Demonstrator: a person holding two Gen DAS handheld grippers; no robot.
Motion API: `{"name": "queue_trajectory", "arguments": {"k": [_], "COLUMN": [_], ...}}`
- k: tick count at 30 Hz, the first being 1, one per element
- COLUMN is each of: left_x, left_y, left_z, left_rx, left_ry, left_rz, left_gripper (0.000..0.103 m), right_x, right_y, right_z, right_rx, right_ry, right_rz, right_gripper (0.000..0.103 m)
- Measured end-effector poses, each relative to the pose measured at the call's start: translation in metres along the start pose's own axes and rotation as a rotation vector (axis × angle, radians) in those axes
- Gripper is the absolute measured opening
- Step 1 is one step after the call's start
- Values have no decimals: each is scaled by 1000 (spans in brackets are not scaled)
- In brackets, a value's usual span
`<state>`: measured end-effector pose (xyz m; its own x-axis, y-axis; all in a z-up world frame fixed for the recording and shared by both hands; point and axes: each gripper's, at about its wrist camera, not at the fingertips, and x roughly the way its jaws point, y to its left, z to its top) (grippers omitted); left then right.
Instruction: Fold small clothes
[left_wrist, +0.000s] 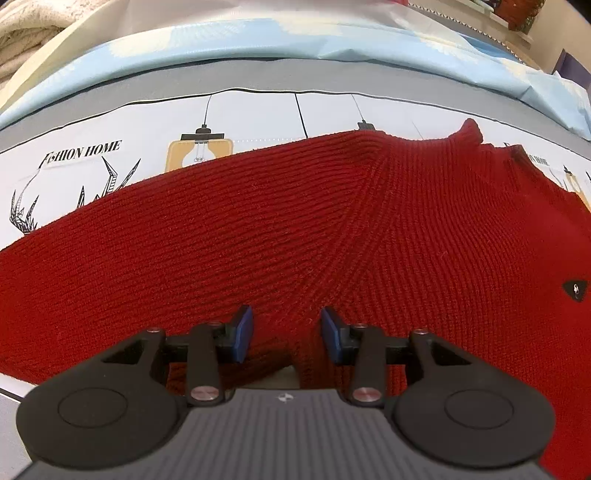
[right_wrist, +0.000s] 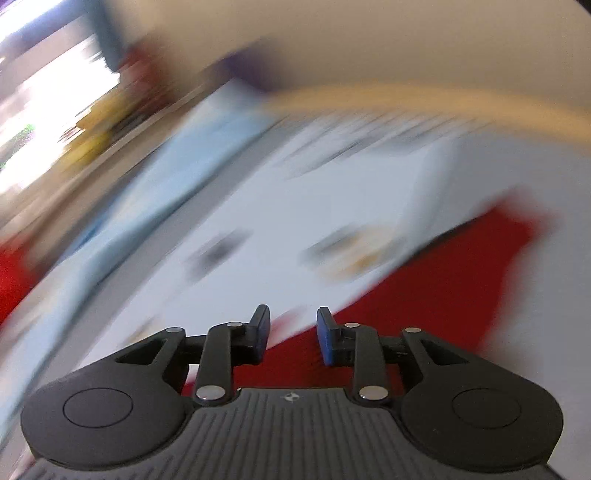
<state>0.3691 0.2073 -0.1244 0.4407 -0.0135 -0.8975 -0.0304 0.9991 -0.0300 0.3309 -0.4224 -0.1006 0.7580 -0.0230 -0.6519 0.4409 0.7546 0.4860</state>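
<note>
Left gripper (left_wrist: 287, 334): jaws part-spread, blue pads (left_wrist: 243, 334) clear of each other. The red knit sweater (left_wrist: 295, 229) sits right under and in front of them; a ridge of knit rises into the gap, but neither pad visibly presses it, so I read this as not pinching. Through a small gap in the knit just below the jaws a bit of the bed surface shows.

The sweater lies flat on the printed bed sheet (left_wrist: 258, 114) and fills most of the left wrist view, running from the near left edge across to the far right. Ribbing fans out from a seam ahead of the jaws. A small dark emblem (left_wrist: 575, 290) sits on the knit at right. A bunched knit corner (left_wrist: 470, 130) sticks up at the far edge.

Past that: sheet print with "FASHION HOME" lettering (left_wrist: 83, 149), lamp drawings, then a pale blue cloth (left_wrist: 295, 40) along the far side.

Right gripper (right_wrist: 291, 334): jaws spread a little, nothing between them. View heavily motion-blurred. Red sweater (right_wrist: 424, 302) lies below and to the right of the jaws, white sheet (right_wrist: 277, 221) ahead. Background is unreadable.
</note>
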Motion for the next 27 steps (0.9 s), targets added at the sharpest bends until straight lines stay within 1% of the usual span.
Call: {"name": "queue_trajectory", "arguments": {"k": [1,3,5,6,8,10,12,14,15,17,20,22,23,26,27], "left_x": [0,0,-1,-1,-3,-5,-6,-8,-9,-10,-14,-20,-22,-31,-33], "left_y": [0,0,2,4,10,16,19,22,24,26,26,24,23,24,24], "left_z": [-1,-2,-3,-3,-4,-5,-7,-9,-9,-10,-11,-11,-12,-12,-13], "left_rx": [1,8,10,12,5,-5,2,3,-2,-16,-25,-19,-21,-60,-77], "left_ry": [-3,-5,4,10,27,43,58,71,78,88,85,81,79,79,75], "left_rz": [2,7,10,10,12,26,54,76,85,103,111,109,104,64,46], "left_gripper": [47,47,47,47,48,50,55,58,60,61,61,61,61,60,60], "right_x": [12,30,45,46,47,45,46,40,33,25,12,3,2,0,3], "right_y": [14,39,60,67,81,86,85,76,67,55,36,26,26,32,34], "right_z": [-9,-29,-47,-56,-61,-60,-54,-50,-48,-46,-42,-45,-48,-57,-61], "right_rx": [-51,-155,-254,-300,-376,-390,-381,-353,-330,-265,-130,-42,-22,12,7], "right_ry": [75,181,266,266,249,250,260,280,289,308,340,374,390,420,430], "right_rz": [67,116,91,73,47,39,-6,-54,-61,-75,-113,-95,-76,33,55], "right_gripper": [30,33,33,33,35,35,35,35,35,35,35,36,37,37,37]}}
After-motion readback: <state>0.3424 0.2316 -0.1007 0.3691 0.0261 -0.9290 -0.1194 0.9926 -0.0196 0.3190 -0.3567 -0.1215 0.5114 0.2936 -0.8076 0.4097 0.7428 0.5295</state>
